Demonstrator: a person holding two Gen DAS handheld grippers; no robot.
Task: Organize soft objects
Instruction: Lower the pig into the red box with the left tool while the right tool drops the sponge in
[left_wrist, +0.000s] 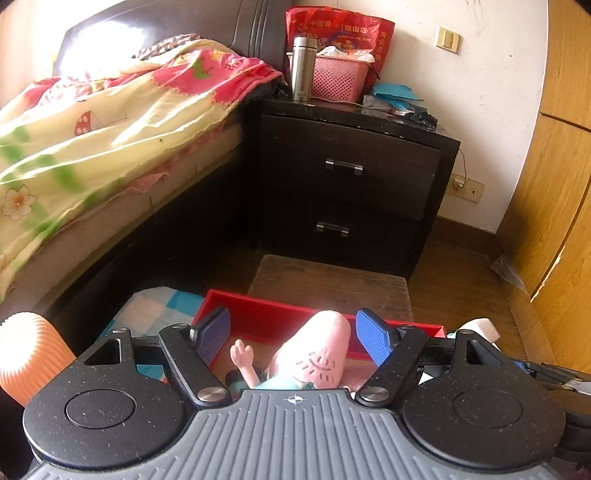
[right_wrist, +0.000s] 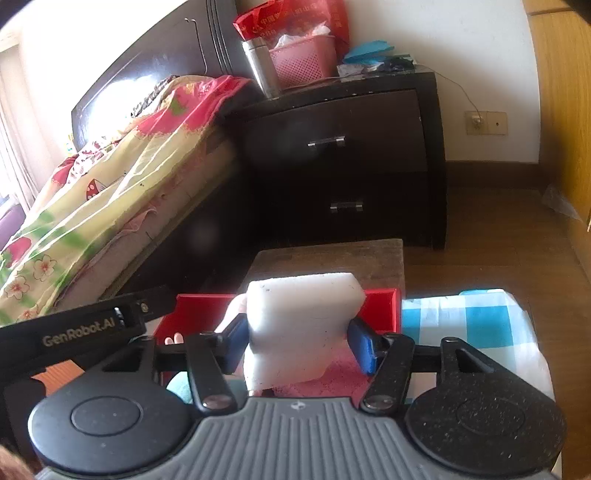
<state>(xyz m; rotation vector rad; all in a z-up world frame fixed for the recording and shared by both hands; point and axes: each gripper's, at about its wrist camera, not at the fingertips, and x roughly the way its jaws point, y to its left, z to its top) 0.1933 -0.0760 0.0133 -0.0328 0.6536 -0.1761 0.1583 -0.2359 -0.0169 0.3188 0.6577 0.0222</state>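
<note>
Gripping now: the right gripper (right_wrist: 297, 341) is clamped on a white foam sponge (right_wrist: 301, 325), its blue pads (right_wrist: 364, 345) pressing in from both sides so the block pinches at the waist
Sponge position: held upright above the red box (right_wrist: 384, 306), in front of its far wall — whether its bottom edge touches anything below is hidden
Left gripper (left_wrist: 293, 334): jaws spread wide, grasping nothing; blue fingertips (left_wrist: 373, 338) stand apart on either side of the toy, touching neither flank
Pink plush toy (left_wrist: 319, 356): lies inside the red box (left_wrist: 273, 314), its rounded head towards the camera's far side, stitched face marks showing, one small pink hand (left_wrist: 242, 354) raised beside it
Box contents seen from the right wrist: a pink fuzzy patch (right_wrist: 332, 373) under the sponge, and a small pale hand of the toy at the box's left wall
Box placement: on a blue-and-white checked cloth (right_wrist: 469, 325), just before a worn wooden stool (left_wrist: 332, 286)
Orange ribbed object (left_wrist: 27, 356): at the left edge of the left wrist view — what it is cannot be told
Surroundings: bed with floral quilt (left_wrist: 96, 129) to the left; dark nightstand (left_wrist: 351, 177) behind the stool, carrying a steel flask (left_wrist: 303, 68), a pink basket (left_wrist: 338, 75) and a red bag (left_wrist: 340, 27)
</note>
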